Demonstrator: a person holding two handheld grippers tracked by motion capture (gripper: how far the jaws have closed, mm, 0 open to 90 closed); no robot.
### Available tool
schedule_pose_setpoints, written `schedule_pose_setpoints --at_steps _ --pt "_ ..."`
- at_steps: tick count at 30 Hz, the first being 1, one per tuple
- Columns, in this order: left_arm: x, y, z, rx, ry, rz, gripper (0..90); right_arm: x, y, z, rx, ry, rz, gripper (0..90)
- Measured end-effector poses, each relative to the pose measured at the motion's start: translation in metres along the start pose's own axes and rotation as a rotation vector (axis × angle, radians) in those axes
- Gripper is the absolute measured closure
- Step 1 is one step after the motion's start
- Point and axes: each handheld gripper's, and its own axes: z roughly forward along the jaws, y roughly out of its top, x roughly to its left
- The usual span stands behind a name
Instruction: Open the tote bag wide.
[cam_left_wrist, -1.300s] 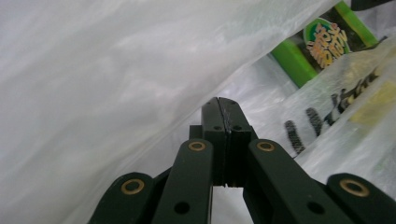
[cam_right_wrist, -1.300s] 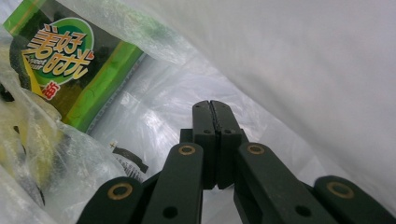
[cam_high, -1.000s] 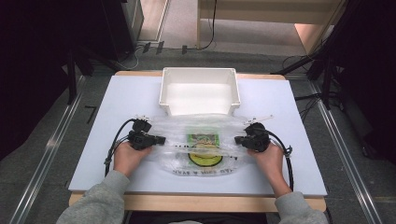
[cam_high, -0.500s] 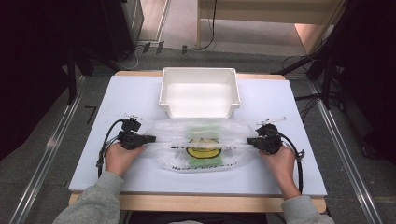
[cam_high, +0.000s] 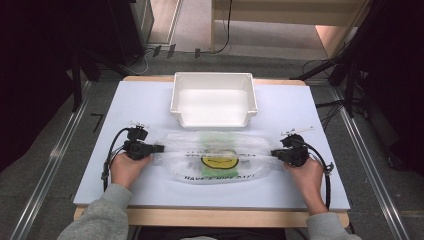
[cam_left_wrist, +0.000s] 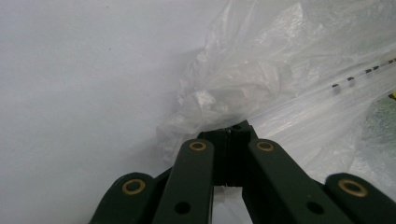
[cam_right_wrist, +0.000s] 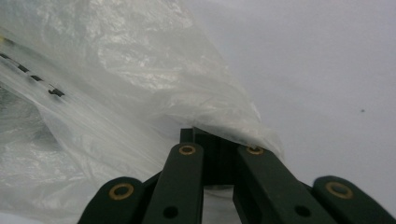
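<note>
Now | crinkly clear plastic bag (cam_high: 215, 156) flat on table | left tongs (cam_high: 159, 148), right tongs (cam_high: 274, 153) each clamp an end

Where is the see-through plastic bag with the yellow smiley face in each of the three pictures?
High view: the clear plastic bag with the yellow smiley face lies mid-table, stretched between the left gripper and right gripper, nearer the person than the white plastic bin.
Left gripper view: the bag fills the upper right, its crumpled end in the shut jaws.
Right gripper view: the bag fills the left, its edge in the shut jaws.
Shared landmark: the bag's row of black printed letters.
</note>
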Motion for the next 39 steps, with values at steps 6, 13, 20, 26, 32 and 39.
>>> schedule_pose_setpoints --at_steps 6,13,20,26,32,39 --pt "-0.002 0.002 0.001 0.008 -0.021 -0.009 90.0 0.001 0.003 -0.002 0.003 -0.047 -0.030 90.0" --pt "-0.029 0.008 -0.001 -0.010 -0.053 0.093 90.0 0.008 0.006 -0.009 -0.030 0.035 -0.047 90.0" --pt "-0.040 0.010 -0.007 -0.048 -0.100 0.117 90.0 0.017 0.010 -0.017 -0.074 0.077 -0.049 90.0" --pt "-0.048 0.014 -0.009 -0.056 -0.121 0.138 90.0 0.033 0.015 -0.020 -0.097 0.126 -0.068 90.0" --pt "-0.056 0.019 -0.003 -0.052 -0.139 0.143 90.0 0.049 0.020 -0.019 -0.109 0.153 -0.100 90.0" --pt "-0.063 0.023 0.003 -0.063 -0.148 0.163 90.0 0.063 0.026 -0.007 -0.086 0.172 -0.129 90.0"
